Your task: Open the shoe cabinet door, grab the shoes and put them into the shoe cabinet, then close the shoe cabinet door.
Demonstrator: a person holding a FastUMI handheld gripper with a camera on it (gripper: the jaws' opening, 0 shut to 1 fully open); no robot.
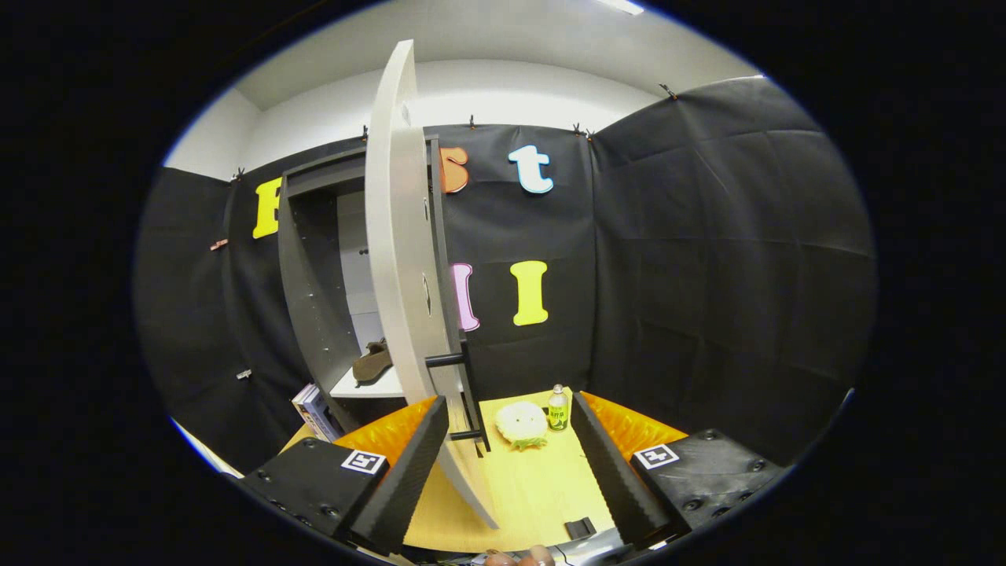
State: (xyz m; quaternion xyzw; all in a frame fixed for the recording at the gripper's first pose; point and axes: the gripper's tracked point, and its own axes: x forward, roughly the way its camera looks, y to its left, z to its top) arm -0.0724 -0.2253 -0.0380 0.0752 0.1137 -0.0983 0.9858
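The grey shoe cabinet (314, 259) stands at the back left with its pale door (397, 259) swung wide open, seen nearly edge-on. A brown shoe (372, 363) lies on the white shelf (369, 387) inside. The door's black bar handle (469, 397) is just ahead of my left finger (409, 464). My gripper (509, 402) is open; the door's lower edge runs down between the two fingers, touching neither. Nothing is held.
On the yellow table (542, 487) beyond the fingers sit a white-and-green plush toy (521, 424) and a small green bottle (558, 409). Books (314, 410) lean left of the cabinet. A small black object (580, 527) lies near the right finger. Fingers of a hand (519, 559) show below.
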